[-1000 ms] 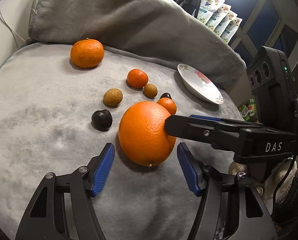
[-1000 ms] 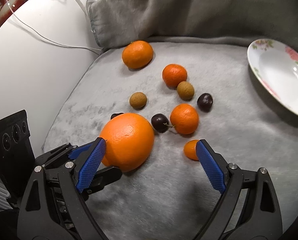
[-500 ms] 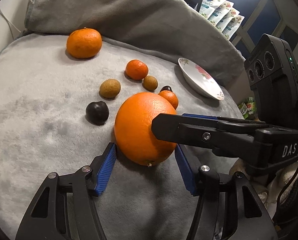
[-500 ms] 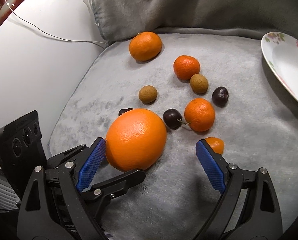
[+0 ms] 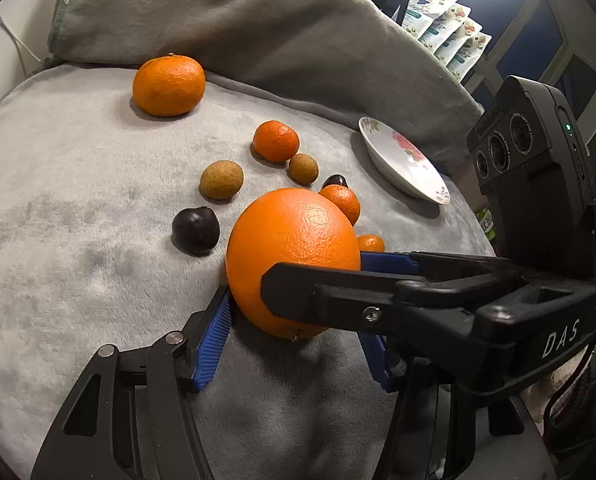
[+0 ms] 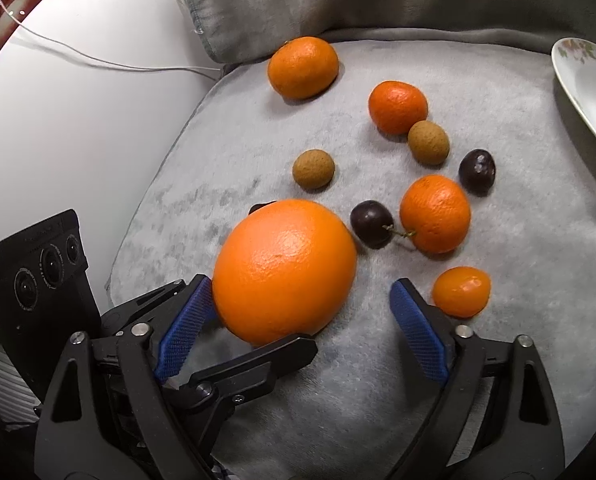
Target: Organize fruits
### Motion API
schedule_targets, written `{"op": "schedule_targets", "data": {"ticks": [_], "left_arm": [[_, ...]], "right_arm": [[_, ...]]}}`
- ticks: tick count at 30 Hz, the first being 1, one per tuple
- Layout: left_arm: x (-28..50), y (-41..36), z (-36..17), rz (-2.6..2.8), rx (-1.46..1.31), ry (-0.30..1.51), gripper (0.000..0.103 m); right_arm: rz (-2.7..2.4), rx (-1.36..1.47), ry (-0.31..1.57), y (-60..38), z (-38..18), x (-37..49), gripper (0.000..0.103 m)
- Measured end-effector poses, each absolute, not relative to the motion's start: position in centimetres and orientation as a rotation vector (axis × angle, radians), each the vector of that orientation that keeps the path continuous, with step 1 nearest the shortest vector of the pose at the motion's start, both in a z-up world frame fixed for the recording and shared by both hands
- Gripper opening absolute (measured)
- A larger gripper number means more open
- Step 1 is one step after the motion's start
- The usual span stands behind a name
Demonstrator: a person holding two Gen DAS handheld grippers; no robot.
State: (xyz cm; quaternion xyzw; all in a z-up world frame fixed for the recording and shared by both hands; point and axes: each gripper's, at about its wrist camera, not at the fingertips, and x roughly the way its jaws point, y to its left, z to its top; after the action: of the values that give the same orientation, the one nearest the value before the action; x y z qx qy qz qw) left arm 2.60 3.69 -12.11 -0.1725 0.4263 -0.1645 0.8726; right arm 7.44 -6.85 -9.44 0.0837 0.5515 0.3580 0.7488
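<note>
The big orange (image 5: 289,260) sits on the grey blanket (image 5: 57,240), a dark plum (image 5: 195,230) just beside it. The left gripper (image 5: 293,344) pinches the orange; the right gripper (image 6: 302,316) has been closing around it, one pad touching, the other apart

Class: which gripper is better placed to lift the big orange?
Probably left: the left gripper closely flanks the big orange. The right gripper, jaws just closing, has it off-centre between them, one finger clear.
</note>
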Motion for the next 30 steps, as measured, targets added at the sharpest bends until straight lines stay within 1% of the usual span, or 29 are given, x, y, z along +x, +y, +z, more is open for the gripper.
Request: {"op": "schedule_targets", "data": {"ticks": [1,3,10,15,30], "left_arm": [[2.6,3.7,-12.1,-0.343,-0.358,0.890,0.059],[2.6,3.6,-12.1,-0.339,-0.352,0.889,0.059],[2.4,3.2,-11.4,-0.334,-0.335,0.876,0.058],[2.9,2.4,-10.3,-0.356,-0.320,0.846,0.058],[7.4,-5.3,-7.4,-0.494,-0.247,0.782,0.058]], "right_arm": [[0.793,0.188,1.206,-6.8,-9.4,7.4,0.080],[0.815,0.197,1.206,-6.7,-9.3,7.3,0.073],[0.811,0.199,1.185,-6.8,-8.8,6.8,0.073],[0.801,0.189,1.134,-7.8,-7.4,6.6,0.073],[0.644,0.254,1.026,-16.9,-4.0,9.3,0.073]]}}
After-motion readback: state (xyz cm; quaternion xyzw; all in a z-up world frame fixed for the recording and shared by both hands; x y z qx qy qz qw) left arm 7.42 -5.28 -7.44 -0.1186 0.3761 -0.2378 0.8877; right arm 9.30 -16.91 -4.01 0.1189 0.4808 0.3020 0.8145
